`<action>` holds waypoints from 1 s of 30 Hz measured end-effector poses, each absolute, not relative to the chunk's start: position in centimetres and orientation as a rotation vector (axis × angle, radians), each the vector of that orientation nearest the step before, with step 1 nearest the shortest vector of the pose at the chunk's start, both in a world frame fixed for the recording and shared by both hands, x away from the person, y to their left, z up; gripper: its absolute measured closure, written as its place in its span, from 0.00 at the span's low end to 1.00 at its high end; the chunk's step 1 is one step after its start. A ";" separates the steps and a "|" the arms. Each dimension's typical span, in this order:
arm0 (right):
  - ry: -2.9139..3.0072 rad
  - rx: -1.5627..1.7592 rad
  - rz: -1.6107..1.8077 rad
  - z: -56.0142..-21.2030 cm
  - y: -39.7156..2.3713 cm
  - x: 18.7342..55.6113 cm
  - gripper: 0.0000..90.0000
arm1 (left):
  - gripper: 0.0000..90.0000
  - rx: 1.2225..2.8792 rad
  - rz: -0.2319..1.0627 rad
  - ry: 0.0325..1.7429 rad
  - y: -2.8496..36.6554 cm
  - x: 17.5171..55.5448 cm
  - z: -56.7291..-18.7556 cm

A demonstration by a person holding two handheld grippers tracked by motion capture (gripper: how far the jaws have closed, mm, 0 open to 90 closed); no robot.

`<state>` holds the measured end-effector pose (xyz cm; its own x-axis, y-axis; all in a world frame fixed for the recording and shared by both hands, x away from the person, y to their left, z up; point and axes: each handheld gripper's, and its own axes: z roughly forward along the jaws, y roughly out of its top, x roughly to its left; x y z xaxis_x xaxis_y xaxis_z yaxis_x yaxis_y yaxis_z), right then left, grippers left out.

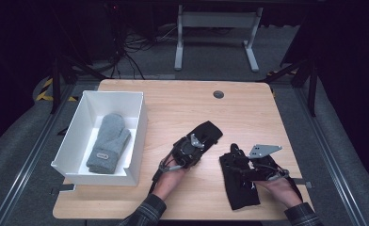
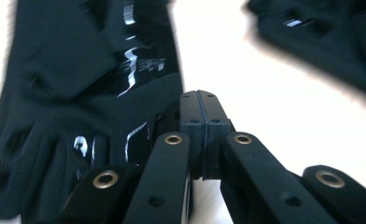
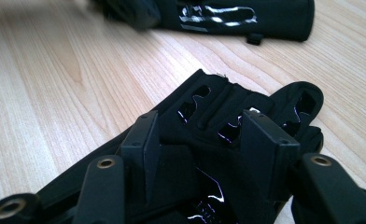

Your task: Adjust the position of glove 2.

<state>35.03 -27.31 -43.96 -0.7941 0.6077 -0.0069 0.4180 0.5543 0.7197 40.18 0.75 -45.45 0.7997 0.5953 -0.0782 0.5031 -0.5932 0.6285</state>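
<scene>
Two black gloves lie on the wooden table (image 1: 248, 108). My left gripper (image 1: 201, 137) rests at the near end of the left glove (image 1: 211, 128). In the left gripper view its jaws (image 2: 200, 100) are pressed together at the glove's (image 2: 78, 93) right edge, and I cannot tell whether fabric is pinched. My right gripper (image 1: 237, 158) sits over the fingers of the right glove (image 1: 240, 190). In the right gripper view its jaws (image 3: 203, 137) stand apart, straddling that glove (image 3: 218, 100), whose cut-out fingers point away.
A white box (image 1: 79, 115) at the table's left holds a grey mitten (image 1: 109, 141). A round cable hole (image 1: 218, 94) sits near the far edge. Beyond the table stand a desk frame (image 1: 215, 28) and loose cables on the floor.
</scene>
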 end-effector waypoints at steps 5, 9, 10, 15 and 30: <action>2.540 0.859 1.078 -44.0 -27.2 35.1 0.54 | 1.00 2.299 0.228 0.930 3.4 41.3 -45.3; 2.547 0.852 1.071 -44.0 -27.1 35.1 0.54 | 1.00 2.251 0.251 0.994 4.8 42.2 -44.8; 2.547 0.852 1.071 -44.0 -27.1 35.1 0.54 | 1.00 2.251 0.251 0.994 4.8 42.2 -44.8; 2.546 0.855 1.074 -44.0 -27.2 35.2 0.54 | 1.00 2.225 0.226 0.945 3.1 42.7 -43.9; 2.551 0.852 1.083 -44.1 -27.3 35.3 0.54 | 1.00 2.195 0.134 0.889 -3.9 47.1 -43.6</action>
